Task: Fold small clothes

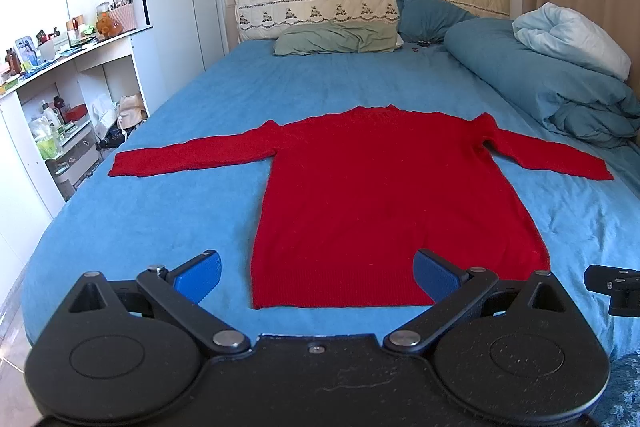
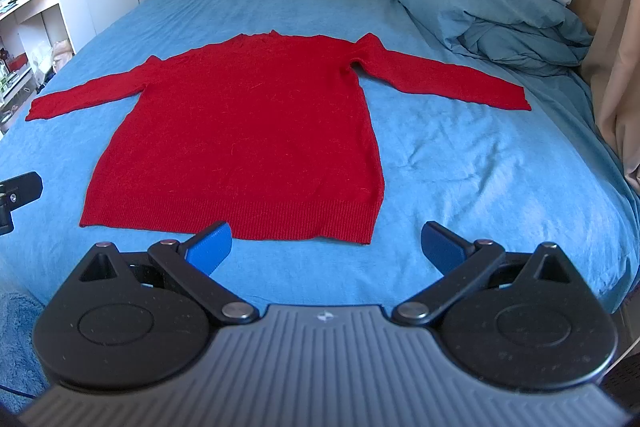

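Sweater (image 1: 384, 203) flat on bed (image 1: 200, 115), 12 o'clock of me, sleeves out at 9 & 3. L gripper (image 1: 316, 273) & R gripper (image 2: 326, 247) both spread wide, empty, w/ hem just ahead. Risk: knit bunches if I pinch one layer only.

Both wrist views look up the bed (image 1: 200, 115) from its foot (left one further left) — sharing the sweater (image 1: 380, 195).
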Demonstrator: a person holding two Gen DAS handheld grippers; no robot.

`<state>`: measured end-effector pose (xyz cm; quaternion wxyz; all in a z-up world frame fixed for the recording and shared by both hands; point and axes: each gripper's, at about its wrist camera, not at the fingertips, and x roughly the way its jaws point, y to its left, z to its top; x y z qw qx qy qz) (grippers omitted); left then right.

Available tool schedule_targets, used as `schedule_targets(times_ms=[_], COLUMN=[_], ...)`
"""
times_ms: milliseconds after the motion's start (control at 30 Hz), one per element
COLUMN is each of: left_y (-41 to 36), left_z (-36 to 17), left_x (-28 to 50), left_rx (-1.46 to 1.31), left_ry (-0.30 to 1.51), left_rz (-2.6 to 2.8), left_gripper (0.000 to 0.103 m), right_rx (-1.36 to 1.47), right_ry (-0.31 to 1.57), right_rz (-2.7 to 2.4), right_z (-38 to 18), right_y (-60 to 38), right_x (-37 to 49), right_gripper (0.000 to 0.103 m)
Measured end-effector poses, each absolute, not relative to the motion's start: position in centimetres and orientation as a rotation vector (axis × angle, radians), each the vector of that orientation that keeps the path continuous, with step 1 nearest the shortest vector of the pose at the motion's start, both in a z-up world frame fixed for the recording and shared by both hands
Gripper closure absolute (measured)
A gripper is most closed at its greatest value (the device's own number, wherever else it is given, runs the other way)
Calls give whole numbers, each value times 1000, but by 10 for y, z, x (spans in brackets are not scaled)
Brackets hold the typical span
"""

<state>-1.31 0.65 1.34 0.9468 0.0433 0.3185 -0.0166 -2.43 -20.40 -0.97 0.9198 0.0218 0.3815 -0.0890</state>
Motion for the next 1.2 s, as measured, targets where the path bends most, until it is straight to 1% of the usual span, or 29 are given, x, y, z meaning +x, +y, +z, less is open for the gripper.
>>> schedule_targets(times_ms=[1200], left_y=[5], left_z=[13], left_x=[-14], left_rx=[94], left_ry=[644], left_rz=[-30], left_gripper=[0], right_rx=[46], right_ry=[783], right_rz=[-182], right_z=[-11], right_y=[-204], right_x=[-24], right_gripper=[0])
